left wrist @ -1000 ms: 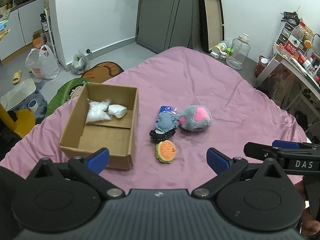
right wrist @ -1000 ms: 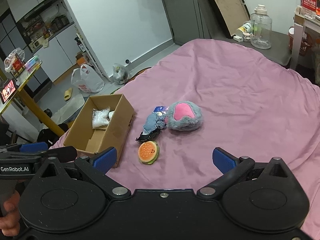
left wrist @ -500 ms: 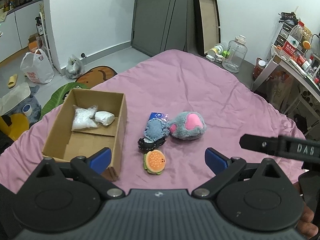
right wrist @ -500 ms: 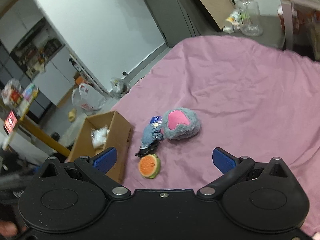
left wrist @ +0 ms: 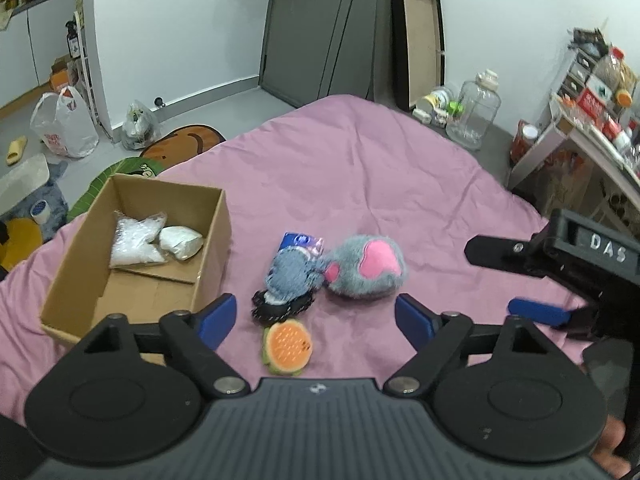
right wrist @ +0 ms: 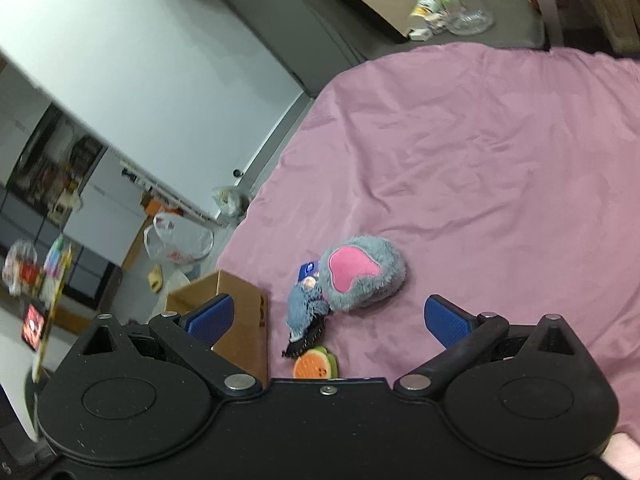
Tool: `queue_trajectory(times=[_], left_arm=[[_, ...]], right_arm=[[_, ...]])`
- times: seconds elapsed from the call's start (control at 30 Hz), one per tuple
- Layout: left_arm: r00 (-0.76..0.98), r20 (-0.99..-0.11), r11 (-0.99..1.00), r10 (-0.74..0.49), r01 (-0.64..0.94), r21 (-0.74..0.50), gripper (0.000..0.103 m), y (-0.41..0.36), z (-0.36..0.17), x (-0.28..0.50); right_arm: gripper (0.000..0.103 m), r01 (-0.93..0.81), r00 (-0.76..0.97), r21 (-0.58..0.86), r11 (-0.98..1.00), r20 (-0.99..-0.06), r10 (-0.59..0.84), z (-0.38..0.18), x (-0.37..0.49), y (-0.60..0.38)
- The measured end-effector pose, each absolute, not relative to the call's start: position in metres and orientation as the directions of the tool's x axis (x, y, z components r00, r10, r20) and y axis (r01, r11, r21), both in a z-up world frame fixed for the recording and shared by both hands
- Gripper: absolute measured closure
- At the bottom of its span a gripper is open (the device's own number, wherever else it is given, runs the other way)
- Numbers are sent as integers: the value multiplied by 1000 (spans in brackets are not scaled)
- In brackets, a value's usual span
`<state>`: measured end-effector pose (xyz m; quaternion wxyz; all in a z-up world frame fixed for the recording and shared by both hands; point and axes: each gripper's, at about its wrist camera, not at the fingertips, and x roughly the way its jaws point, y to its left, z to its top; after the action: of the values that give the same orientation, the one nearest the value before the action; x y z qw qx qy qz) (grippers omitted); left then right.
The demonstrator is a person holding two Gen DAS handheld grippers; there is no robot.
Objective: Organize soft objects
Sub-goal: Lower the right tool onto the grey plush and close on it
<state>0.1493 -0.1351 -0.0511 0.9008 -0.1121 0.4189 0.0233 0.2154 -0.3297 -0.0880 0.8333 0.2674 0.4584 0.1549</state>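
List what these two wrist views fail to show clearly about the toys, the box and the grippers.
- Cardboard box, right wrist view: its inside is hidden by the gripper's own finger; only a corner shows.
- Burger toy, right wrist view: lower part cut off by the gripper body.
- Black item under the blue plush, left wrist view: mostly covered, so what it is stays unclear.
- Right gripper, left wrist view: blurred, partly beyond the edge.

Burger toy (orange) between left gripper pads
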Motion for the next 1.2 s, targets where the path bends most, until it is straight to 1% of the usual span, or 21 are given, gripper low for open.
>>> queue_trajectory(times=[0.03, 0.13, 0.4, 0.47, 0.57, 0.7, 0.87, 0.93, 1.2], left_arm=[[650, -758, 972, -49, -143, -185, 25, -135, -52, 153], [648, -760, 970, -44, -154, -187, 30, -136, -56, 163], [636, -770, 962, -51, -176, -210, 31, -139, -72, 189], [633, -772, 960, -53, -181, -214, 31, -139, -77, 195], [627, -777, 955, -57, -191, -225, 31, -139, -86, 206], [621, -781, 951, -66, -197, -238, 32, -140, -96, 219], [603, -793, 948, -87, -195, -253, 33, -143, -112, 236], [601, -793, 945, -98, -193, -263, 35, -142, -117, 241], [585, -800, 935, -135, -191, -298, 37, -142, -138, 261]], right_arm=[[1, 2, 533, 593, 805, -682, 501, -91, 219, -329], [2, 55, 540, 602, 796, -689, 483, -95, 231, -330], [8, 119, 542, 628, 769, -690, 480, -116, 254, -330], [15, 140, 531, 636, 759, -696, 484, -128, 257, -331], [21, 153, 514, 646, 748, -699, 498, -143, 263, -332], [22, 148, 509, 634, 759, -707, 491, -152, 269, -331], [28, 162, 491, 640, 751, -712, 501, -165, 279, -330], [30, 164, 481, 643, 748, -714, 508, -170, 283, -328], [30, 218, 451, 653, 725, -726, 519, -190, 298, -327]])
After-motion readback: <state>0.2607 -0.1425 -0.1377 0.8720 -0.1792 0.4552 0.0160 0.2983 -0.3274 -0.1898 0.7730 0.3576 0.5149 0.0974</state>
